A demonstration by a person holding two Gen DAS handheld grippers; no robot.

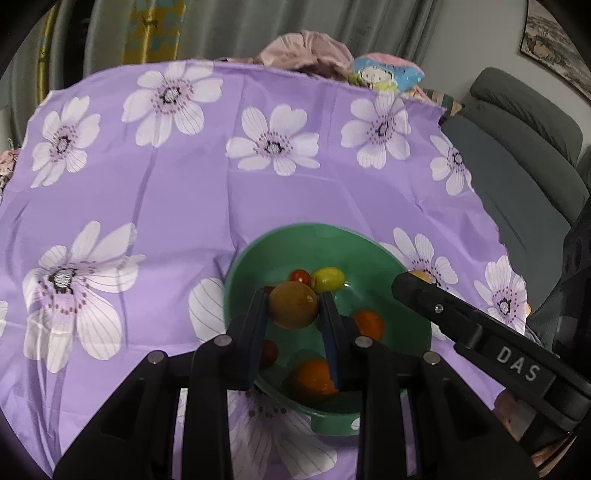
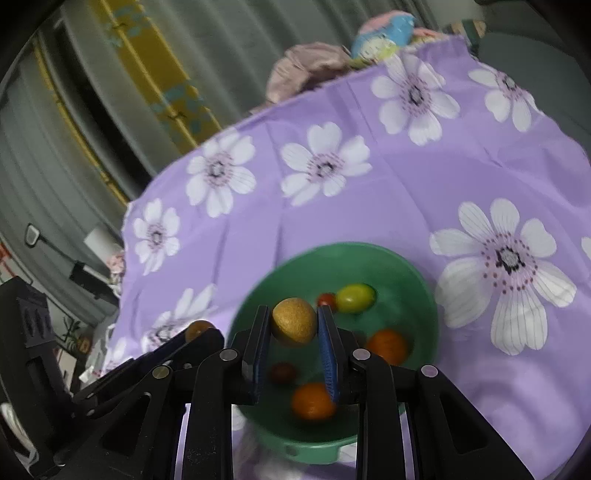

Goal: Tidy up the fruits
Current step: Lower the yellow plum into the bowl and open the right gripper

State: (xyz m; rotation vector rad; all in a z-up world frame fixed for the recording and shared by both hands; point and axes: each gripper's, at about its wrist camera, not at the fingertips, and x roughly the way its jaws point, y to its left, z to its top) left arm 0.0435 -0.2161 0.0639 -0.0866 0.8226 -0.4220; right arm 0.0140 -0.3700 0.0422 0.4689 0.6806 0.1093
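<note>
My left gripper (image 1: 293,299) is shut on a round brownish-yellow fruit (image 1: 293,306), held over a green bowl (image 1: 317,226). My right gripper (image 2: 293,312) is shut on a round tan-yellow fruit (image 2: 294,322) above the same bowl (image 2: 351,245). Lying in the bowl are a yellow-green fruit (image 2: 355,297), a small red one (image 2: 327,300), two orange ones (image 2: 387,345) (image 2: 313,400) and a dark red one (image 2: 282,373). The right gripper (image 1: 408,284) shows at the right of the left wrist view. The left gripper (image 2: 205,334) shows at the lower left of the right wrist view.
A purple tablecloth with white flowers (image 1: 184,199) covers the table. A pinkish cloth heap (image 1: 306,48) and a colourful plush toy (image 1: 388,74) lie at its far edge. A grey sofa (image 1: 517,166) stands to the right, grey curtains (image 1: 258,26) behind.
</note>
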